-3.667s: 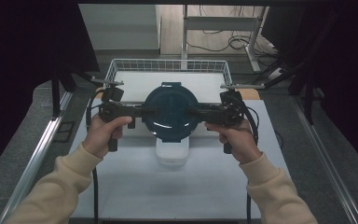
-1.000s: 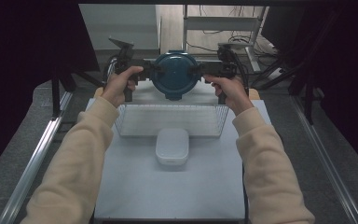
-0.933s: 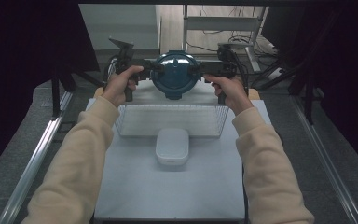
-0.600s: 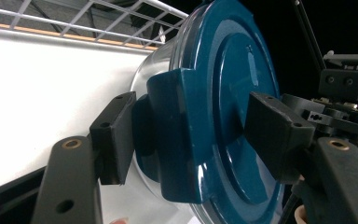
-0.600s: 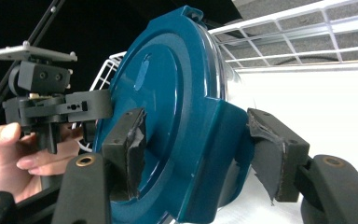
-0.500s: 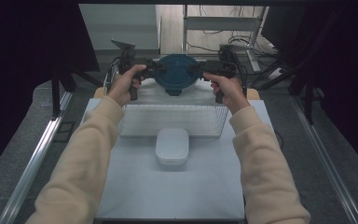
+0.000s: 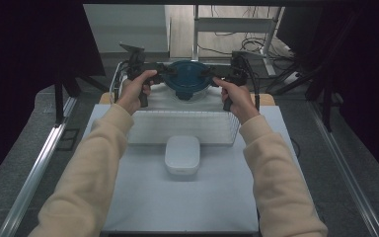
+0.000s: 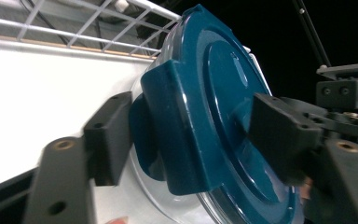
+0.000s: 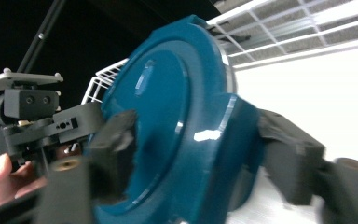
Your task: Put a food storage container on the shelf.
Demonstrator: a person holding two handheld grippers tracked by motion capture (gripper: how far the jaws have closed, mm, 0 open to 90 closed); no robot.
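two forearms in cream sleeves (image 7: 98, 163) enter from the near edge. next out: one white rounded box (image 7: 182, 154) lying on the pale table mat (image 7: 187, 207), clear of the hands. beyond it, touching or just short of it, the near wall of a white wire basket (image 7: 182, 126); both hands reach over this wall. farther in, one round container with a dark blue lid (image 7: 190, 79), tilted, over the basket's far part by the back wire wall. left gripper (image 7: 164, 72) and right gripper (image 7: 212, 74) flank it from opposite sides. jaws of both have just been opening, each pair straddling a blue lid tab (image 8: 168, 135) with slight gaps at the pads; contact cannot be told for sure. beyond the basket: cables and a metal frame (image 7: 237, 24) on the floor.
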